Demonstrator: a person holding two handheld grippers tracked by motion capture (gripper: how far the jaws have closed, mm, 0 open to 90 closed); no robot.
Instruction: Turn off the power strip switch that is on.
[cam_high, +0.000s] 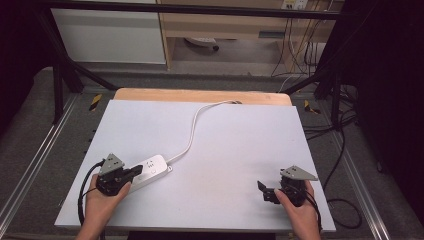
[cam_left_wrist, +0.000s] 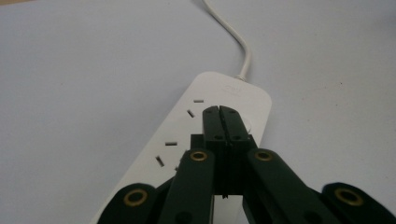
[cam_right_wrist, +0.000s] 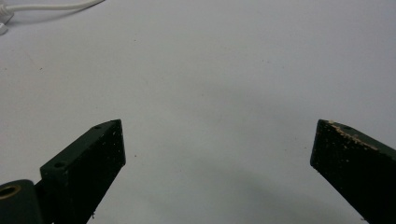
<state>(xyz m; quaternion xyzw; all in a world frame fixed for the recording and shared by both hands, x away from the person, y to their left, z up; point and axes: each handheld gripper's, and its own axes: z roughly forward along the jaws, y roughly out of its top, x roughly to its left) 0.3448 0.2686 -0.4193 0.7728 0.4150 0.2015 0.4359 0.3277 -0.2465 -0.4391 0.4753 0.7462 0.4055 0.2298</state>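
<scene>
**Left jaws closed over a power strip, right jaws spread wide**

A white power strip (cam_high: 150, 171) is seen lying flat on the pale grey surface (cam_high: 235, 150), at its near left part, set at a slant. Its white cord (cam_high: 192, 131) is run from the far end of the strip across the surface to the far edge, where a wooden board (cam_high: 200, 95) is seen beyond the grey top.

The left gripper (cam_high: 134, 172) is held in the person's left hand (cam_high: 102, 200) at the near end of the strip. In the left gripper view, its jaws are seen pressed together with no gap, their tips placed over the top face of the power strip (cam_left_wrist: 224, 100), beside the socket slots (cam_left_wrist: 190, 113). Nothing is gripped between them; whether the tips touch the strip cannot be told.

The right gripper (cam_high: 261, 187) is held in the right hand (cam_high: 300, 212) at the near right, well apart from the strip. In the right gripper view, its jaws are seen spread wide over bare surface (cam_right_wrist: 210, 93), with nothing held.
</scene>
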